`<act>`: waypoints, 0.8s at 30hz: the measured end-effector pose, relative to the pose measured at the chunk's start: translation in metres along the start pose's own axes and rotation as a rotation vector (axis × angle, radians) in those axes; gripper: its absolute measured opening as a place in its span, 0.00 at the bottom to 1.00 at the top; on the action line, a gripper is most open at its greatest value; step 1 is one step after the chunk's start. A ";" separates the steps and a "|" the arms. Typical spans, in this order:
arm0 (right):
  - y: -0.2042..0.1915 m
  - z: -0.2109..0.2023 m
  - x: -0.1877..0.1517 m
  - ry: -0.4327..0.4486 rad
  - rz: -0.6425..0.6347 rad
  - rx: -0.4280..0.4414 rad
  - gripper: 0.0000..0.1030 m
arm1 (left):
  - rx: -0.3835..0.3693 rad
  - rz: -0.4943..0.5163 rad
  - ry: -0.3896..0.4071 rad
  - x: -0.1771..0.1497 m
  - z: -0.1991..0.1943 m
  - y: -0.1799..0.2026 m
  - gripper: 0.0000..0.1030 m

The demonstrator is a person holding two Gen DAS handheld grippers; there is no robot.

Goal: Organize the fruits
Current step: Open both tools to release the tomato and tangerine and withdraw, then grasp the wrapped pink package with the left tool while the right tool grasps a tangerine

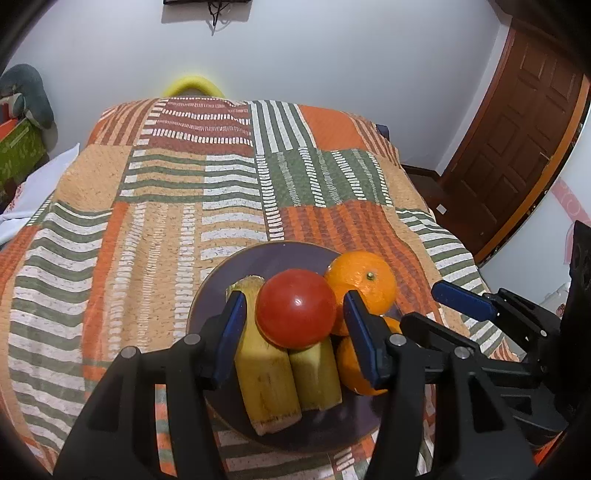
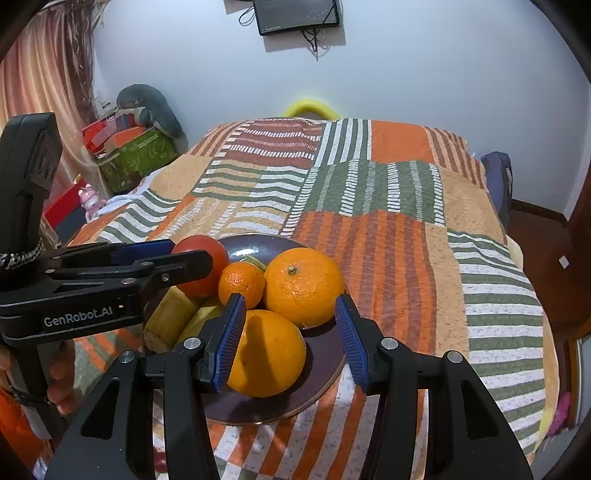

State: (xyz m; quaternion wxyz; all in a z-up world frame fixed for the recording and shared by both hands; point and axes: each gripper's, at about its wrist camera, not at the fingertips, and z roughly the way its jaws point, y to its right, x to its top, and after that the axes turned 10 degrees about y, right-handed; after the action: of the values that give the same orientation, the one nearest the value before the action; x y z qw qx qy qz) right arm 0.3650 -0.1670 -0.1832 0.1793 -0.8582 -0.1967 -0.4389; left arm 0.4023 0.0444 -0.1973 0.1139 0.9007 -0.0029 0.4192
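Note:
A dark purple plate (image 1: 280, 254) lies on a patchwork bedspread. On it are a red tomato (image 1: 295, 308) resting on two bananas (image 1: 267, 380), and three oranges: a large one (image 1: 364, 282) at the back right, a small one (image 2: 242, 284) and a near one (image 2: 267, 354). My left gripper (image 1: 295, 314) is open with its jaws on either side of the tomato, not pressing it. My right gripper (image 2: 290, 328) is open just above the near orange; it also shows in the left wrist view (image 1: 461, 299). The plate shows in the right wrist view (image 2: 325, 354).
The striped orange, green and white bedspread (image 1: 184, 192) covers the whole bed. A brown door (image 1: 517, 147) stands at the right. Boxes and a grey plush (image 2: 147, 110) are piled at the far left by a curtain. A screen (image 2: 297, 14) hangs on the wall.

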 end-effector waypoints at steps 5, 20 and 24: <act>-0.006 -0.019 0.005 0.021 -0.006 -0.001 0.46 | 0.011 0.013 0.026 0.000 -0.027 0.004 0.53; -0.054 -0.111 0.011 0.114 -0.076 0.000 0.46 | 0.087 0.069 0.168 -0.015 -0.165 0.021 0.57; -0.069 -0.129 0.004 0.120 -0.092 0.010 0.50 | 0.098 0.081 0.190 -0.028 -0.199 0.026 0.58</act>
State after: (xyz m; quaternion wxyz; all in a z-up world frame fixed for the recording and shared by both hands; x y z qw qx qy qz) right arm 0.2449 -0.1692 -0.0997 0.1744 -0.8195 -0.2270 -0.4964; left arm 0.2319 0.0583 -0.0893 0.0525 0.8604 -0.0079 0.5068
